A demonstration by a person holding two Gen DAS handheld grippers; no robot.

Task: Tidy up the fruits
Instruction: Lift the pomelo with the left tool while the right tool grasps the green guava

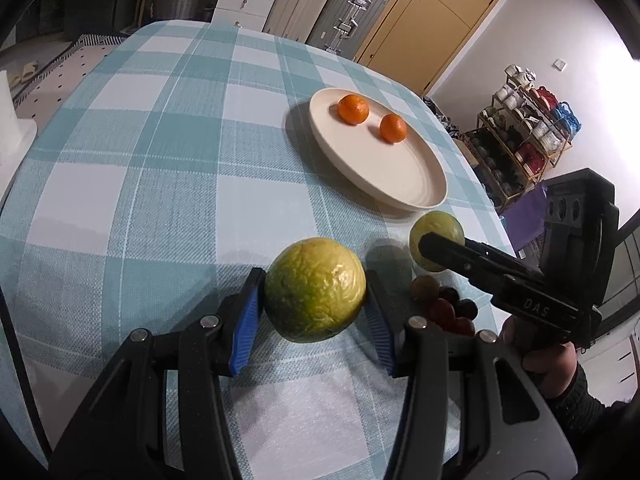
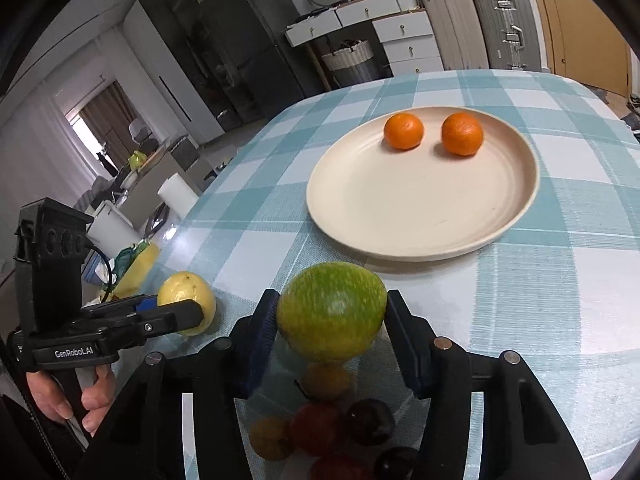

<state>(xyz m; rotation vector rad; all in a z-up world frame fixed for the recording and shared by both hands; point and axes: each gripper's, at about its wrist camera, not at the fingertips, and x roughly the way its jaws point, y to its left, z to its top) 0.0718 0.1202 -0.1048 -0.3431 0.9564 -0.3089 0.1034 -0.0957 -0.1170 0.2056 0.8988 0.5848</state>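
Observation:
My left gripper point(image 1: 315, 292) is shut on a yellow-green guava point(image 1: 315, 289), held just above the checked tablecloth. In the right wrist view the left gripper point(image 2: 176, 314) shows at the left with that guava point(image 2: 186, 302). My right gripper point(image 2: 331, 316) is shut on a second green guava point(image 2: 332, 316); it shows in the left wrist view point(image 1: 436, 240) at the right. A cream plate point(image 1: 400, 172) point(image 2: 400, 208) holds two oranges point(image 1: 353, 109) point(image 1: 393, 128) at its far side. A bunch of grapes point(image 2: 340, 424) point(image 1: 448, 304) lies on the cloth under the right gripper.
The blue-and-white checked table point(image 1: 160, 160) ends close behind the plate. Suitcases, white drawers and a basket stand beyond the far edge. A shelf of shoes point(image 1: 524, 128) stands at the right. A white paper roll point(image 2: 176, 196) stands off the table's left side.

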